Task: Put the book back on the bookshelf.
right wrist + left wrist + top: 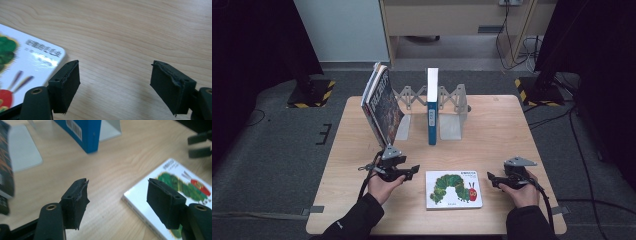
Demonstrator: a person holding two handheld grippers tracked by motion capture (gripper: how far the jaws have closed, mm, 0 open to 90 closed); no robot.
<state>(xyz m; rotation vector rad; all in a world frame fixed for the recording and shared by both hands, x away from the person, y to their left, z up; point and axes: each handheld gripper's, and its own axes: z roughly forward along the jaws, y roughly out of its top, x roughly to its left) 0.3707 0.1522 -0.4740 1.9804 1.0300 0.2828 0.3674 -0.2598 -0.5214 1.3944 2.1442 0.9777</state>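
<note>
A white picture book with a green caterpillar on its cover (pixel 454 189) lies flat near the table's front edge. My left gripper (pixel 414 172) hovers just left of the book, open, pointing right at its left edge. The left gripper view has the jaws (pixel 117 183) apart over bare wood, with the book's corner (pixel 175 192) beyond the right jaw. On the book's right side my right gripper (pixel 490 179) points left, also open. Its jaws (pixel 115 65) stand wide over bare table, and the book's corner (pixel 25 60) lies by the left one. Nothing is between either pair.
A metal expanding book rack (pixel 452 107) stands at the back of the wooden table (pixel 512 130). An upright blue book (pixel 432 107) stands in it, and dark books (pixel 382 102) lean at its left end. The other gripper (pixel 200 145) is visible far off in the left gripper view.
</note>
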